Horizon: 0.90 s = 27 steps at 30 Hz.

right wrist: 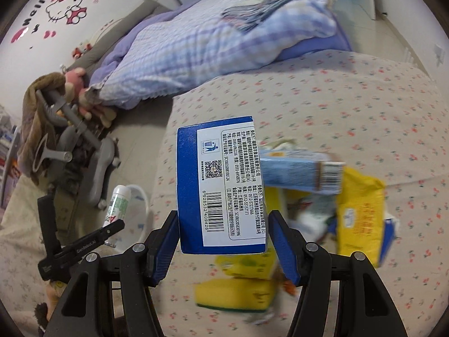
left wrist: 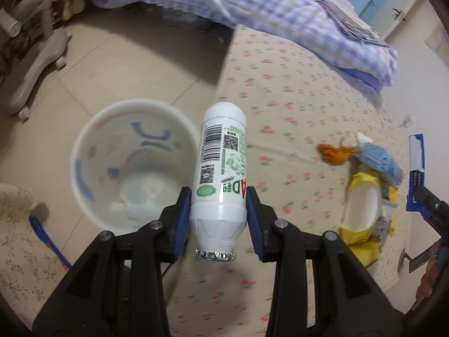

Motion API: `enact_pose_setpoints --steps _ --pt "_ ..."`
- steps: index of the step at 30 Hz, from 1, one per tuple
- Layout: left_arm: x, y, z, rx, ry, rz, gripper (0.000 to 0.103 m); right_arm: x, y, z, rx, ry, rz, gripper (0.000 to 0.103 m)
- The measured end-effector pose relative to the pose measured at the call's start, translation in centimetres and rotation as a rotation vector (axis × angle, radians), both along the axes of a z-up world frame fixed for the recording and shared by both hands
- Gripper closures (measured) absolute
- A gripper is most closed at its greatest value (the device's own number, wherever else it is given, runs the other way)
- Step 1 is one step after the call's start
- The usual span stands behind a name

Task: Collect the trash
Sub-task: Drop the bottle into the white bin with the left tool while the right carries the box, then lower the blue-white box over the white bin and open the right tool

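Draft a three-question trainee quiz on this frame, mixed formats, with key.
1. True or false: the left gripper is shut on a white bottle.
2. What does the right gripper hold? A) blue box B) yellow packet C) nothing
3. Fill in: the white bin stands on the ____, beside the bed.

Key: 1 true. 2 A, the blue box. 3 floor.

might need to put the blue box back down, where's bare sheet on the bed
Bare floral sheet runs between the checked quilt and the trash pile, and along the bed edge by the white bin. It is crowded around the yellow packets and the light blue carton.
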State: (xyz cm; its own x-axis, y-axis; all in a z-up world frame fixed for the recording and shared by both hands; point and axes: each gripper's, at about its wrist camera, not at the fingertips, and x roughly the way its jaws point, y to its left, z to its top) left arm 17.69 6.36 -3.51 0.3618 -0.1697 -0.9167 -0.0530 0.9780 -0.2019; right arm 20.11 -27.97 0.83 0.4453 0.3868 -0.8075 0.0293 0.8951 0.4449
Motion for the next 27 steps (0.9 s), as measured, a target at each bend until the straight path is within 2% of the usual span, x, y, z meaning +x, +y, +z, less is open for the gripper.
enact_pose_setpoints --steps 4,11,18,19,21,22,27 --pt "-0.2 2.8 -1.2 -0.006 0.035 0.063 0.063 0.8 3.9 -0.1 0.029 0.000 0.079 0.039" --pt "0.0 7.0 -3.3 -0.023 0.066 0.153 0.063 1.8 9.7 -0.9 0.011 0.006 0.184 0.039" --pt "0.8 9.0 -4.2 -0.038 0.000 0.152 0.062 3.2 13.1 -2.0 -0.013 0.007 0.213 0.039" --pt "0.9 9.0 -4.2 -0.038 -0.012 0.144 0.059 3.4 13.4 -2.1 -0.014 0.008 0.212 0.039" --pt "1.0 9.0 -4.1 -0.019 -0.011 0.137 0.027 3.8 14.0 -2.5 -0.016 0.013 0.216 0.039" --pt "1.0 9.1 -4.0 -0.001 -0.013 0.145 0.022 4.0 14.2 -2.7 -0.016 0.015 0.218 0.039" --pt "0.0 10.0 -3.5 0.056 0.013 0.178 0.019 4.7 16.0 -3.4 -0.015 0.030 0.232 0.039"
